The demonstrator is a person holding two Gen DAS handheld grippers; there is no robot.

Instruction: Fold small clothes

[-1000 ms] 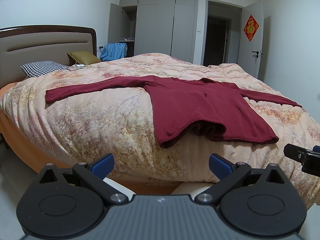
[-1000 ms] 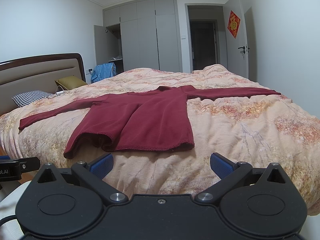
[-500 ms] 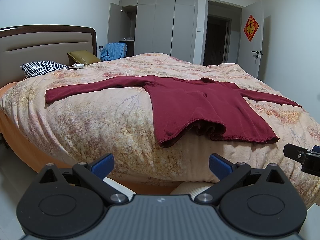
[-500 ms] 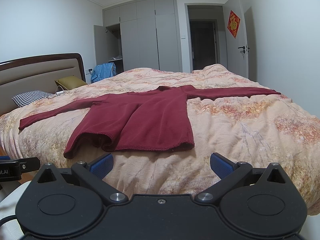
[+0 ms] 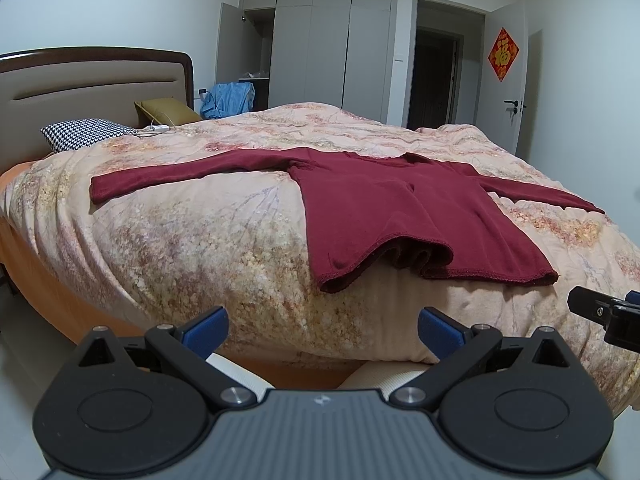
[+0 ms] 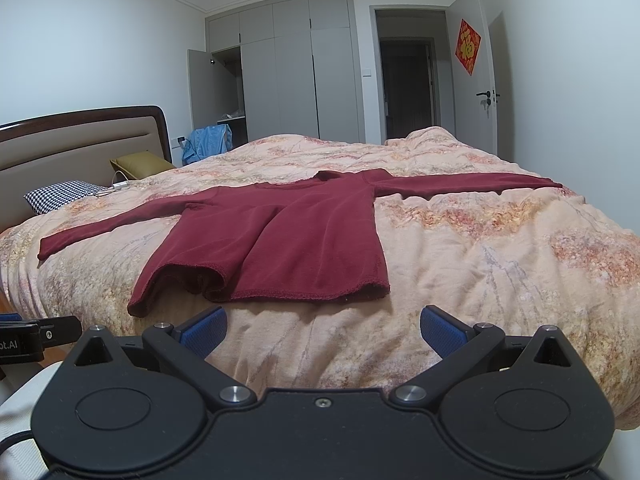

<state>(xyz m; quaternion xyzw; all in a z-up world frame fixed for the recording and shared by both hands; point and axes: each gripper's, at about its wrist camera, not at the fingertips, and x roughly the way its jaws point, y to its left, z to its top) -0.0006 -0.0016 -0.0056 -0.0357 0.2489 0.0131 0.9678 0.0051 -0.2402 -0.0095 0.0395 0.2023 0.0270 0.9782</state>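
The bed [image 5: 200, 248] fills both views and serves as the folding surface, its floral quilt [image 6: 500, 264] giving a broad, soft, slightly humped top. At its head lie a checked pillow [image 5: 84, 134] and an olive cushion [image 5: 166, 110], well apart from the work.

The top [image 5: 384, 208], dark red and long-sleeved, lies spread flat near the foot-side edge, close to the person, probably so both tools can reach it without stretching. Its sleeves run straight out to either side, a layout that suits folding them inward first. The hem [image 6: 280, 290] faces the cameras and is not flat: on the left part it lifts into an arch, so a finger could likely slide under there.

The left gripper [image 5: 322, 330] hangs short of the bed edge, blue pads wide apart and empty. The right gripper [image 6: 322, 330] sits just before the hem, likewise spread and holding nothing. Neither touches the cloth; I judge folding has not begun, and both are poised for a first grasp.
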